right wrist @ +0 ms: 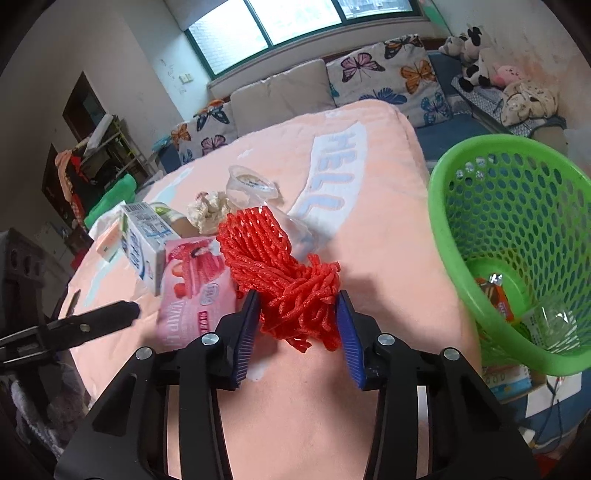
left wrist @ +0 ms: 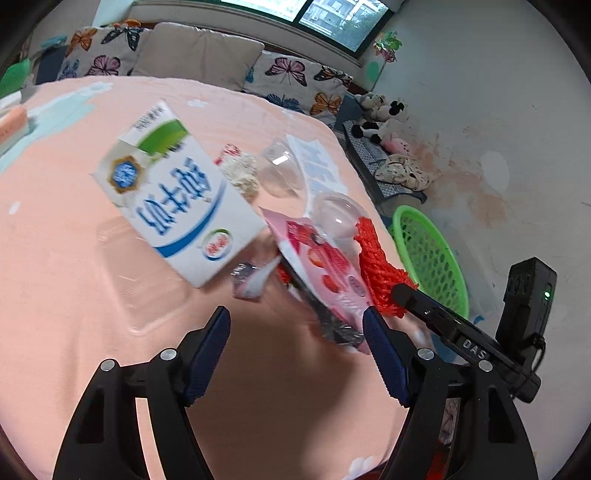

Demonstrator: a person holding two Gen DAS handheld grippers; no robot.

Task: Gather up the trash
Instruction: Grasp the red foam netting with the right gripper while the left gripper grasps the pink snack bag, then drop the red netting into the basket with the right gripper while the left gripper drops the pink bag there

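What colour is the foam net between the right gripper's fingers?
Red; the foam net shows best in the right wrist view.

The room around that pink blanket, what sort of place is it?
Probably a home bedroom or living room: butterfly-print cushions line the wall under a window, soft toys sit in the corner, and a green basket holds trash.

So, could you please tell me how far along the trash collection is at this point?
Early on. The green perforated plastic basket already holds a few wrappers. The right tool has its fingers around the red foam fruit net; the left tool is open. The white and blue milk carton, pink strawberry wrapper, crumpled tissue and clear plastic cup remain on the bed.
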